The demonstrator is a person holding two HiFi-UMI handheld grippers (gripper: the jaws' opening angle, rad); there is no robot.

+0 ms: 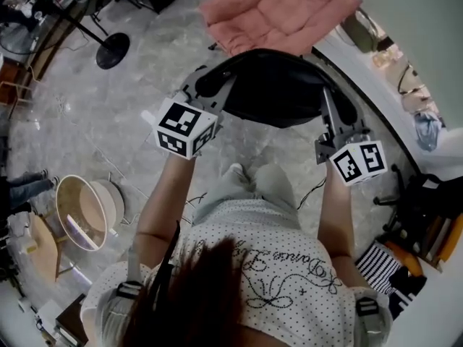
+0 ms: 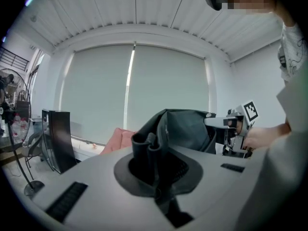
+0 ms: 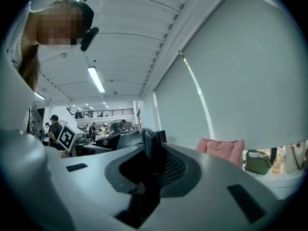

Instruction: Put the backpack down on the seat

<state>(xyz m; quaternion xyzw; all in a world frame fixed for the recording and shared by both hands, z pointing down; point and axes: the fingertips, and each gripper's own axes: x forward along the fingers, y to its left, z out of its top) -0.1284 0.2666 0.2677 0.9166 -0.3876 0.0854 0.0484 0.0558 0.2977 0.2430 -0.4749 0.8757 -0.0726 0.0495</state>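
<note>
A black backpack (image 1: 278, 85) hangs in the air between my two grippers, above the floor and just short of the pink cushioned seat (image 1: 278, 9). My left gripper (image 1: 208, 84) is shut on a folded black strap (image 2: 147, 146) at the bag's left side. The right gripper (image 1: 329, 114) is shut on a fold of the bag's black fabric (image 3: 150, 146) at its right side. In the left gripper view the bag's body (image 2: 187, 129) bulges behind the jaws, with the right gripper (image 2: 239, 124) beyond it. The pink seat (image 3: 221, 148) shows ahead in the right gripper view.
A fan stand's round base (image 1: 112, 49) sits on the marble floor at the left. A round pale basket (image 1: 83, 212) is at the lower left. A white ledge with bags (image 1: 416, 100) runs along the right. A black upright box (image 2: 55, 138) stands by the window.
</note>
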